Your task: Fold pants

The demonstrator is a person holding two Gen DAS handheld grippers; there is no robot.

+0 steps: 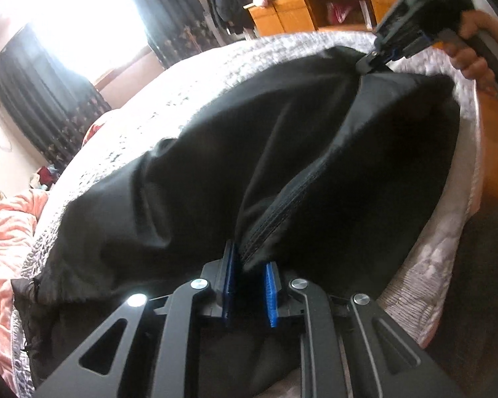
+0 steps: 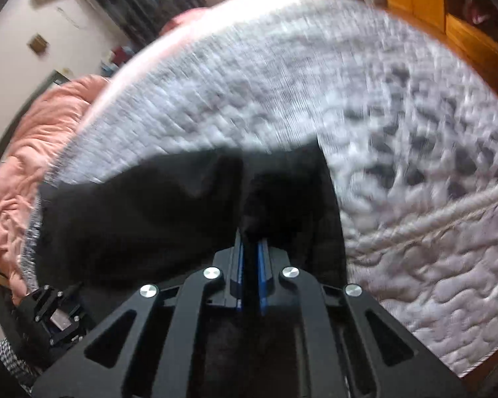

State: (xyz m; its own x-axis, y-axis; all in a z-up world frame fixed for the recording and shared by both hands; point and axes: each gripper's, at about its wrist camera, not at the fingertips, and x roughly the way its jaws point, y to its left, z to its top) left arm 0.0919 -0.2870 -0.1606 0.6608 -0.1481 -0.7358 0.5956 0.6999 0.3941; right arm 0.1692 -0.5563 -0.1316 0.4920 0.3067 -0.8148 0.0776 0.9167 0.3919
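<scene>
Black pants (image 1: 282, 152) lying spread on the grey quilted bed (image 1: 196, 86), left claw (image 1: 250, 285) pinching the near ribbed waistband, right claw (image 2: 250, 275) clamping a far edge, wooden shelf (image 1: 318, 10) holding pink items.

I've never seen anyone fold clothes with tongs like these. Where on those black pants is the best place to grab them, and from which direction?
At the thick ribbed band along the pants edge, coming in edge-on from the near side of the bed. It is a firm stitched edge the pads can bite. The left gripper pinches it there, and the right gripper holds the far end the same way, cloth stretched between them.
</scene>
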